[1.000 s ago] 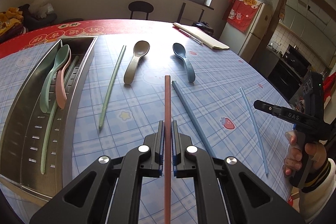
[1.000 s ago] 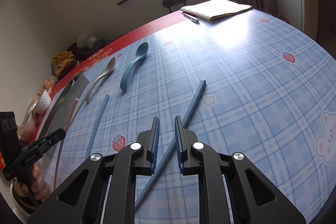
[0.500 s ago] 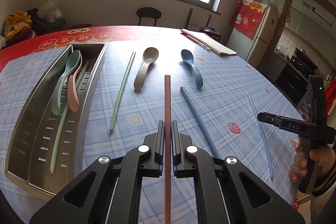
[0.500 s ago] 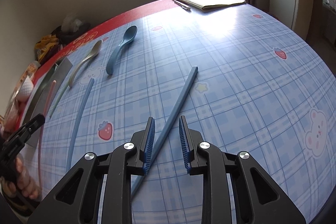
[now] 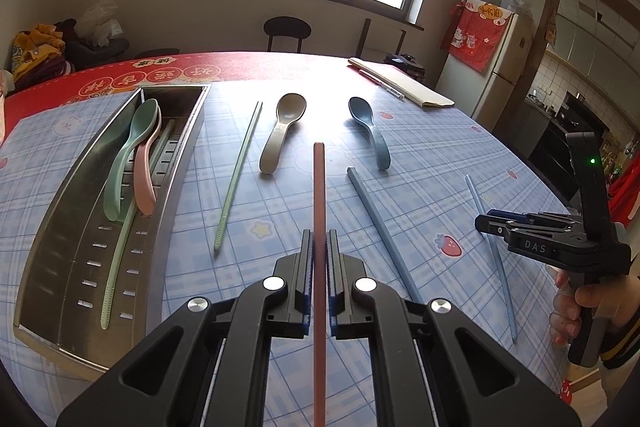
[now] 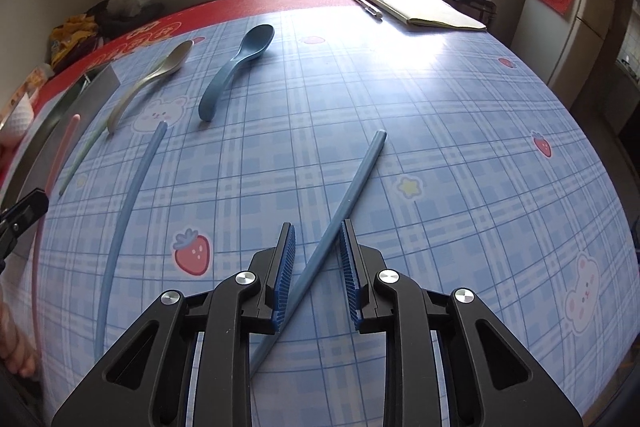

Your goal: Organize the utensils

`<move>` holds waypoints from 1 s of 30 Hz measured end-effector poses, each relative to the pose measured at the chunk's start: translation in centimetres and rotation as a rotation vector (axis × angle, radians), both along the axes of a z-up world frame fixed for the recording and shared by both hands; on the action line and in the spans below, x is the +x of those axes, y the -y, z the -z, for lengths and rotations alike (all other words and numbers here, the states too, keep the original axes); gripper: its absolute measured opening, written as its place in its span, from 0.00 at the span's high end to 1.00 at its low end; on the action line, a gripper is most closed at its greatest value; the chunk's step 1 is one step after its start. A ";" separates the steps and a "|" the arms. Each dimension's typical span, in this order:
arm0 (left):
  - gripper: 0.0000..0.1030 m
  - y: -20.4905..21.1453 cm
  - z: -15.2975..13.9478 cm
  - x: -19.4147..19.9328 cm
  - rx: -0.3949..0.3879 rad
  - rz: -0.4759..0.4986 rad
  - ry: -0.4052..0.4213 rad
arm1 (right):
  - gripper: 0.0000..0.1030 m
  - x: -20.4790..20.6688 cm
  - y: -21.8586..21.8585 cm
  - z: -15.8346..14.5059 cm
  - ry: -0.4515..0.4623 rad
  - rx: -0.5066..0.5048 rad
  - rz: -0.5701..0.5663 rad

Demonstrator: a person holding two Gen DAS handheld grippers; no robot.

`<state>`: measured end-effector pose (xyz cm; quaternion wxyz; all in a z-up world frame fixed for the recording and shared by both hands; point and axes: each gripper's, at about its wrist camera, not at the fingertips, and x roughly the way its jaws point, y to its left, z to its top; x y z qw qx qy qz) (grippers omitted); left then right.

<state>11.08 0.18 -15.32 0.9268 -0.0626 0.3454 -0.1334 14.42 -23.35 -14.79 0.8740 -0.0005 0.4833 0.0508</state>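
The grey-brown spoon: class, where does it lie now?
In the left wrist view, the grey-brown spoon lies on the tablecloth left of centre, between the green chopstick and the blue spoon.

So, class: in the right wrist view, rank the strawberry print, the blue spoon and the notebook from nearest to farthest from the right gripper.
1. Strawberry print, just left of the right gripper.
2. Blue spoon, mid-table, left.
3. Notebook, far edge, right.

Open tablecloth (image 6: 440, 147) right of my blue chopstick (image 6: 348, 195); room to pass. Leftward, green chopstick (image 5: 238, 175), two spoons (image 5: 282, 131) and metal tray (image 5: 60, 235) crowd the way.
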 end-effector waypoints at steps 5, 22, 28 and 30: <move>0.94 0.0 0.0 0.0 0.001 0.002 0.000 | 0.86 -0.5 -1.1 -0.1 0.022 -0.069 -0.064; 0.94 0.0 0.0 0.1 0.004 0.002 -0.003 | 0.91 -0.9 -2.2 -0.2 0.046 -0.113 -0.110; 0.94 -0.1 0.0 0.2 -0.003 -0.002 0.000 | 0.94 -0.8 -2.0 -0.3 0.046 -0.087 -0.107; 0.94 -0.2 -0.1 0.1 -0.008 -0.004 0.003 | 0.94 -0.7 -1.4 -0.5 0.039 -0.019 -0.103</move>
